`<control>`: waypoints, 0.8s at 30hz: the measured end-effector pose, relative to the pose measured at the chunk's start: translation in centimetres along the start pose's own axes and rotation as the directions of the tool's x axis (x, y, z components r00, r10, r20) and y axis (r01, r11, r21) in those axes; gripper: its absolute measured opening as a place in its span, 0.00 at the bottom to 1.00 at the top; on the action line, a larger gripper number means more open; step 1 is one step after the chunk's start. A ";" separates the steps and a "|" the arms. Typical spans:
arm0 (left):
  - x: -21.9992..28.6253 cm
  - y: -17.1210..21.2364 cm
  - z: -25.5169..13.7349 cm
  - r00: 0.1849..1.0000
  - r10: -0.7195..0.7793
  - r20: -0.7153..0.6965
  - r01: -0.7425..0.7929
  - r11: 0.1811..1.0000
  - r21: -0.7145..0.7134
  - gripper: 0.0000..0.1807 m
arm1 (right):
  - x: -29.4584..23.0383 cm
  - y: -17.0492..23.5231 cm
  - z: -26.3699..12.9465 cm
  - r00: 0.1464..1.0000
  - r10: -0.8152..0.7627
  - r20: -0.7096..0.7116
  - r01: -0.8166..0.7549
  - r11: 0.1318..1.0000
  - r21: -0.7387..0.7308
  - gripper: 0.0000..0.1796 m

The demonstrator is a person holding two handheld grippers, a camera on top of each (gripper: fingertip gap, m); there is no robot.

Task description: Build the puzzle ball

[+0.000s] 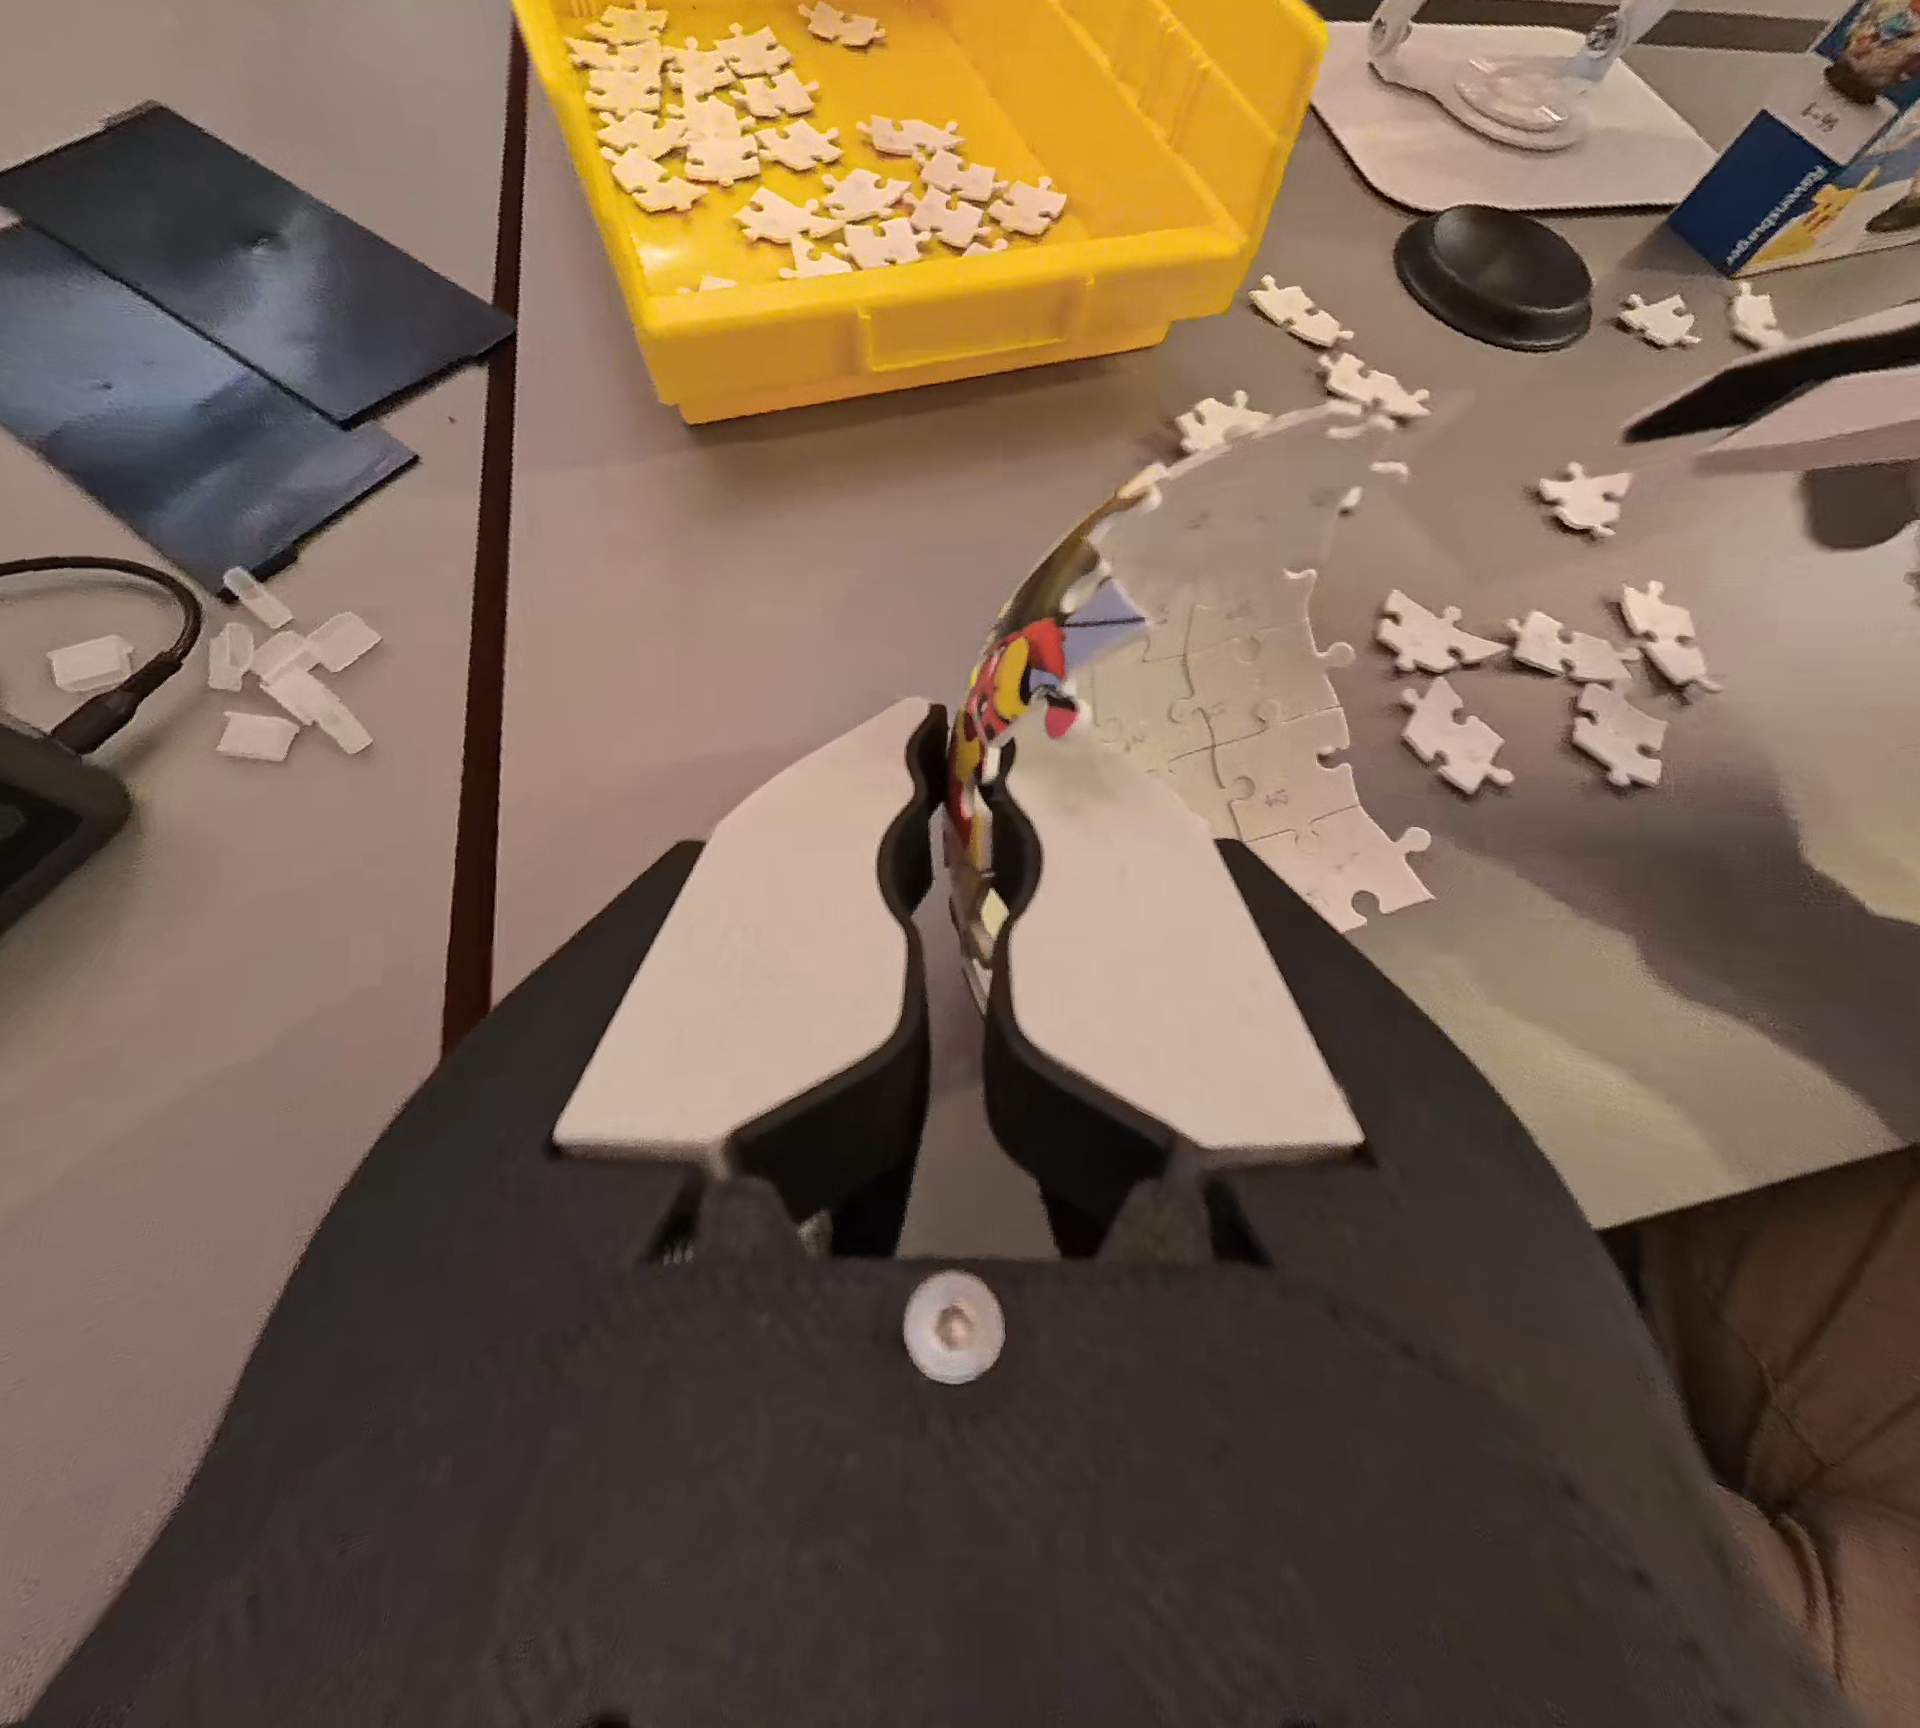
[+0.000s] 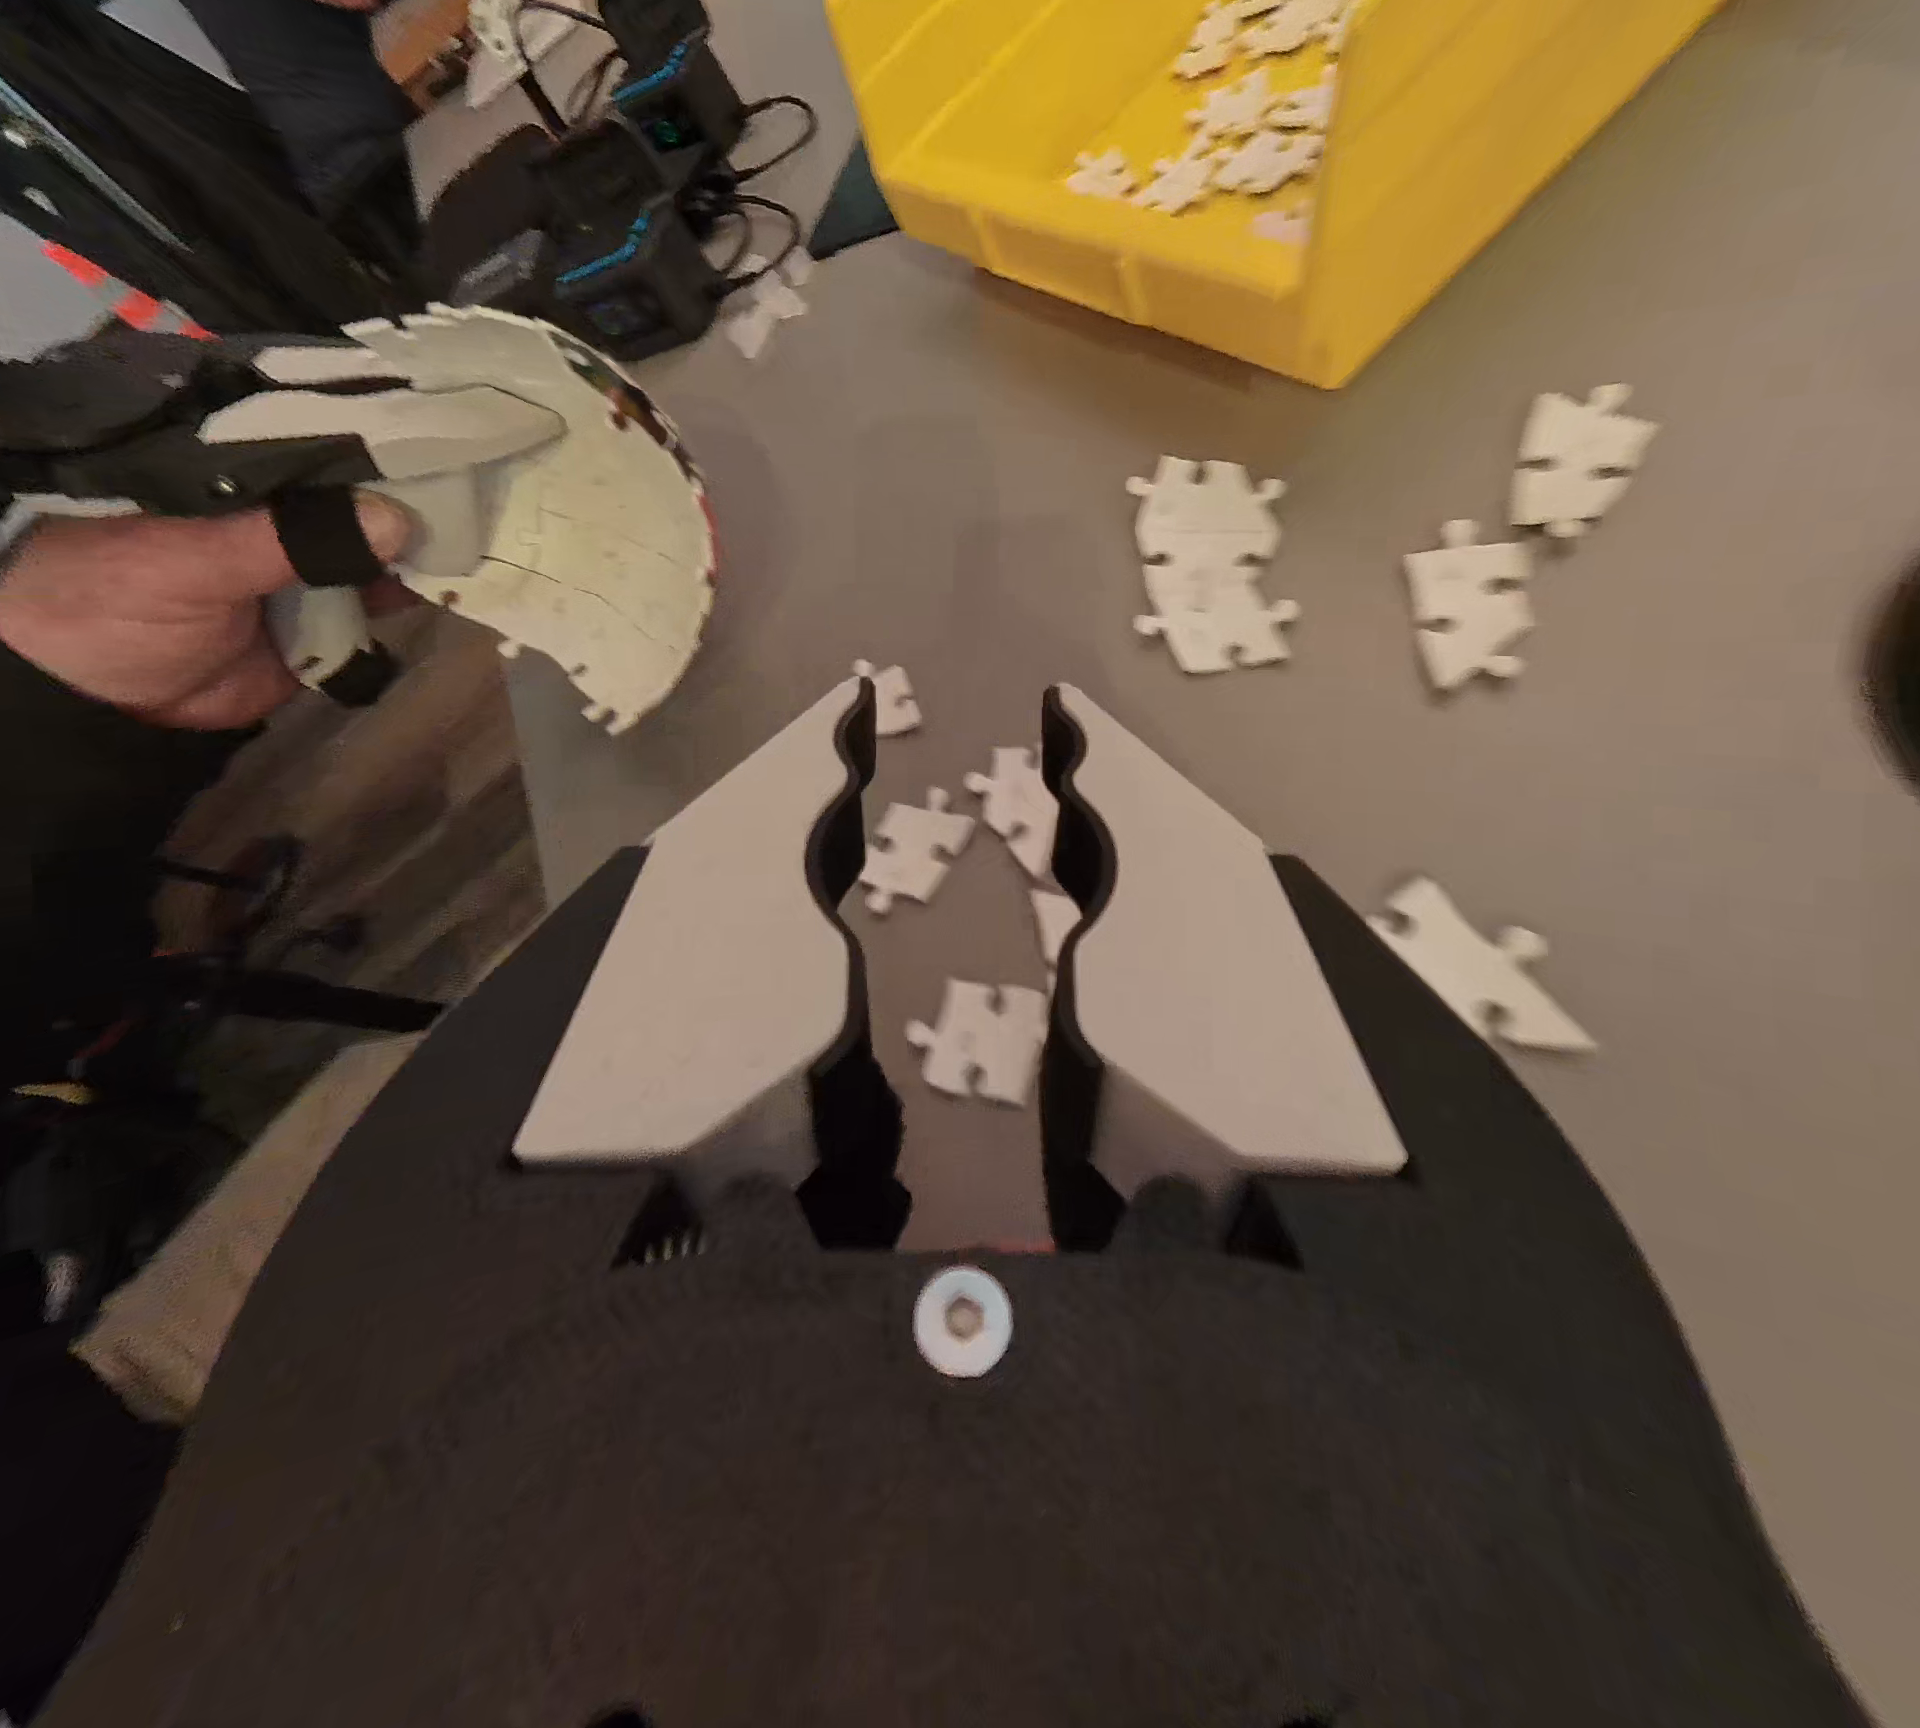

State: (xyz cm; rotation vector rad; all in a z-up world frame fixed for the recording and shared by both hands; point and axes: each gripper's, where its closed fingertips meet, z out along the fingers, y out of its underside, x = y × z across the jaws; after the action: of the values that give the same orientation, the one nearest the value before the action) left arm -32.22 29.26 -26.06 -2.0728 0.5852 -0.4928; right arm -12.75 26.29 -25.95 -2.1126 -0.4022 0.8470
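Left wrist view alone shows left fingers (image 1: 964,759) clamping the half-built ball's (image 1: 1226,639) printed face; right fingers (image 2: 961,712) gape

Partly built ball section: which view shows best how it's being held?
Right wrist view: the ball section shows side-on, clamped at its edge by the left gripper. Left wrist view sees the section edge-on, the grip partly hidden by the gripper's own fingers.

We count one yellow bin (image 1: 1101,151), one partly built ball shell (image 1: 1236,670) and two grippers. We also see one black stand (image 1: 1493,276) and one puzzle box (image 1: 1829,182), upper right in the left wrist view.
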 end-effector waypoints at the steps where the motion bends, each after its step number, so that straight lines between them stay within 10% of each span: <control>1: -0.3 0.0 0.0 1.000 -0.004 0.010 0.004 1.000 -0.003 0.03 | 0.9 0.0 -0.8 1.000 -0.018 -0.026 0.018 1.000 -0.012 0.17; 11: -0.8 -0.5 0.9 1.000 -0.006 0.005 0.006 1.000 0.003 0.03 | 5.3 4.0 -6.6 0.980 -0.139 -0.145 0.113 0.978 -0.173 0.19; 24: 1.5 0.2 1.3 0.998 -0.048 -0.033 0.048 0.999 0.008 0.03 | 3.3 8.7 -11.2 0.953 -0.300 0.040 0.295 0.893 -0.339 0.26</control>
State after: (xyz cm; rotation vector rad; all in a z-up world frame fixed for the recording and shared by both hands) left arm -30.29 29.14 -26.74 -2.0774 0.5523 -0.5570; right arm -2.72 16.26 -29.15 -2.2863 -0.8976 0.6140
